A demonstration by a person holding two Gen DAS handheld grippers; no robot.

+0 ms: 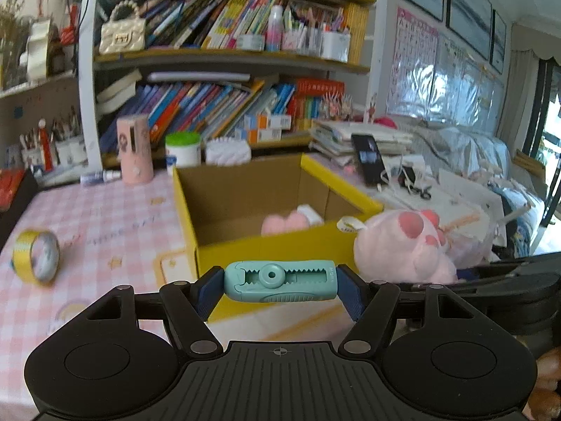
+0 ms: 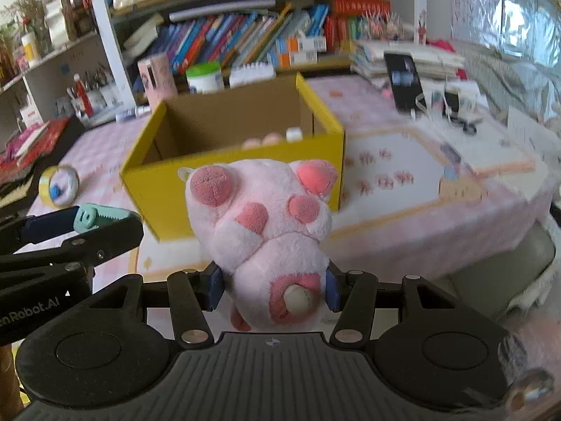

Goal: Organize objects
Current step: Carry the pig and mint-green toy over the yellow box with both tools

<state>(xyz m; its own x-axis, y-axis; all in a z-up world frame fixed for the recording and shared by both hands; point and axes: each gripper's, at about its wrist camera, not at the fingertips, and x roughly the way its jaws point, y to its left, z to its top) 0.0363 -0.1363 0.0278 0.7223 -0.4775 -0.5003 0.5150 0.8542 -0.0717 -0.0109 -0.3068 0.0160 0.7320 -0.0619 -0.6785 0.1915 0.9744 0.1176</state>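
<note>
Setting: pink-and-white checked tablecloth (image 1: 105,217) is spread over the table, with crowded wooden bookshelves (image 1: 224,59) behind at 12 o'clock.
Far left: round yellow roll of tape (image 1: 35,261) is seen lying on the cloth at 9 o'clock in the left wrist view.
Left claw: left gripper (image 1: 278,286) is closed on a mint-green plastic correction-tape dispenser (image 1: 278,286), held crosswise between the blue pads, just in front of the box's near wall.
Centre: open yellow cardboard box (image 1: 266,249) stands on the cloth at 12 o'clock; pink plush items and a small white object are seen inside, at its right end.
Right claw: right gripper (image 2: 273,289) is clamped on a pink plush paw toy (image 2: 266,224), its darker pads facing the camera, near the box's front right corner.
Far right: black upright smartphone (image 1: 368,163) is propped at 2 o'clock, well apart from the box.
</note>
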